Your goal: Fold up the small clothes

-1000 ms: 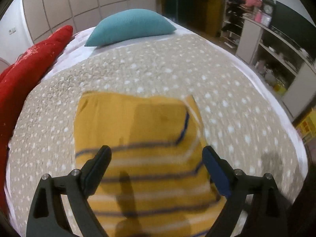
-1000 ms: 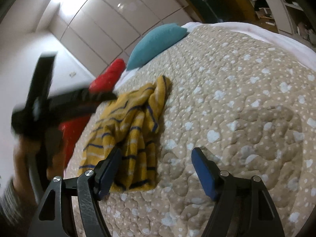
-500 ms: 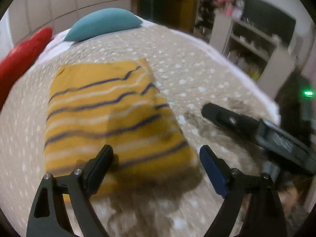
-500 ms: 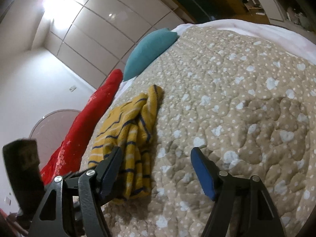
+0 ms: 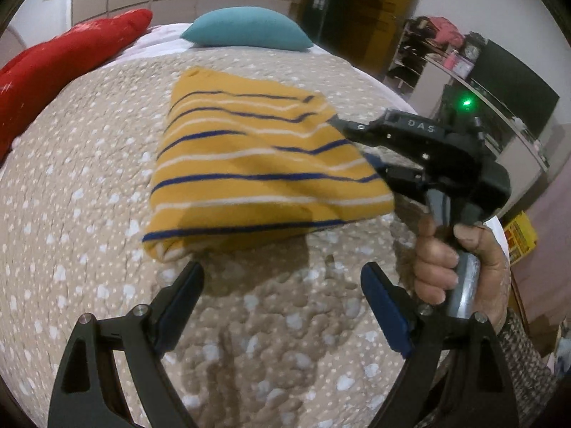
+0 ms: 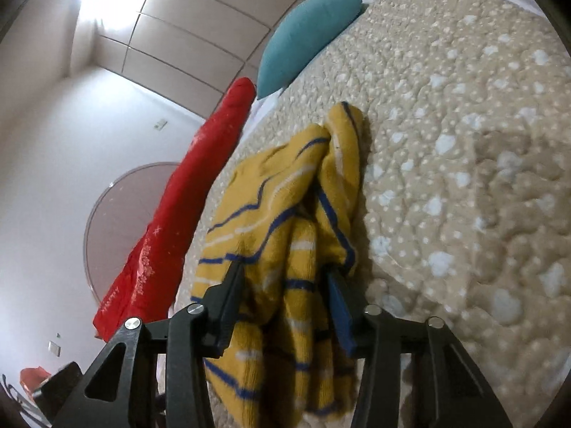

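Note:
A folded yellow garment (image 5: 257,167) with blue and white stripes lies on the beige dotted quilt (image 5: 89,185). My left gripper (image 5: 282,296) is open and empty, just in front of the garment's near edge. My right gripper (image 6: 285,285) is shut on the garment's right edge, with bunched fabric (image 6: 303,249) between its fingers. In the left wrist view the right gripper (image 5: 421,149) shows at the garment's right side, held by a hand (image 5: 460,264).
A teal pillow (image 5: 246,32) and a red cushion (image 5: 60,60) lie at the head of the bed. Shelves with clutter (image 5: 464,71) stand to the right of the bed. The quilt's right edge drops off near a yellow box (image 5: 517,239).
My left gripper drew back from over the garment to its near edge. My right gripper moved in from the side and closed on the garment's right edge.

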A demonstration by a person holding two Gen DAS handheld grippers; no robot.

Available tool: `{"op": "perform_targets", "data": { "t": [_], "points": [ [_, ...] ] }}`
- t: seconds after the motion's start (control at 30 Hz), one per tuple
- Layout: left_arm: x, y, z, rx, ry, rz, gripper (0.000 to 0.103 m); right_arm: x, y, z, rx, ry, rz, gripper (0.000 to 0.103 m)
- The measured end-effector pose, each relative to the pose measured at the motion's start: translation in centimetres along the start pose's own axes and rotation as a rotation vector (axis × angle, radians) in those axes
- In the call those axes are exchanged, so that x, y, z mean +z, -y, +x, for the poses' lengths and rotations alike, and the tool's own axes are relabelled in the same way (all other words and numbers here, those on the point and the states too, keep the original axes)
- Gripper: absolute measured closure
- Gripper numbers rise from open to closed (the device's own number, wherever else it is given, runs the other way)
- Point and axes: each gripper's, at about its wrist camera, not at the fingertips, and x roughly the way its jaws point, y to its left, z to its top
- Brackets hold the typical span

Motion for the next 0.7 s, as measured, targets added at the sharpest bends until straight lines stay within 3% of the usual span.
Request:
{"op": "perform_targets", "data": {
  "t": [0.03, 0.1, 0.13, 0.23, 0.27, 0.33, 0.47, 0.57, 0.63, 0.7],
  "points": [
    [0.0, -0.1, 0.0, 0.007, 0.002, -0.004, 0.014, 0.1, -0.1, -0.1, 0.01, 0.005, -0.008, 0.081],
    [0.2, -0.4, 0.2, 0.033, 0.004, -0.016, 0.014, 0.3, -0.2, -0.6, -0.01, 0.034, -0.032, 0.091],
    [0.4, -0.6, 0.3, 0.044, 0.006, -0.027, 0.014, 0.4, -0.4, -1.0, -0.073, 0.054, -0.055, 0.097],
    [0.6, -1.3, 0.4, 0.055, 0.004, -0.056, 0.014, 0.1, -1.3, -1.4, -0.377, 0.134, -0.179, 0.101],
    [0.8, -1.3, 0.6, 0.057, 0.004, -0.059, 0.014, 0.0, -1.1, -1.4, -0.401, 0.138, -0.181, 0.101],
    [0.7, -1.5, 0.6, 0.066, 0.006, -0.065, 0.014, 0.3, 0.5, -1.4, -0.335, 0.115, -0.098, 0.1],
    [0.3, -1.7, -0.3, 0.114, 0.054, -0.055, 0.014, 0.4, 2.5, -3.2, -0.206, 0.156, 0.01, 0.099],
    [-0.1, -1.9, -2.3, 0.2, 0.143, -0.044, 0.014, -0.2, 1.3, -4.5, -0.249, 0.187, -0.036, 0.082],
    [-0.6, -2.0, -4.7, 0.296, 0.254, -0.038, 0.013, -1.7, -0.7, -5.7, -0.316, 0.216, -0.13, 0.07],
    [-1.2, -2.2, -7.0, 0.387, 0.369, -0.043, 0.003, -3.3, -3.2, -6.6, -0.391, 0.245, -0.24, 0.067]
  ]
}}
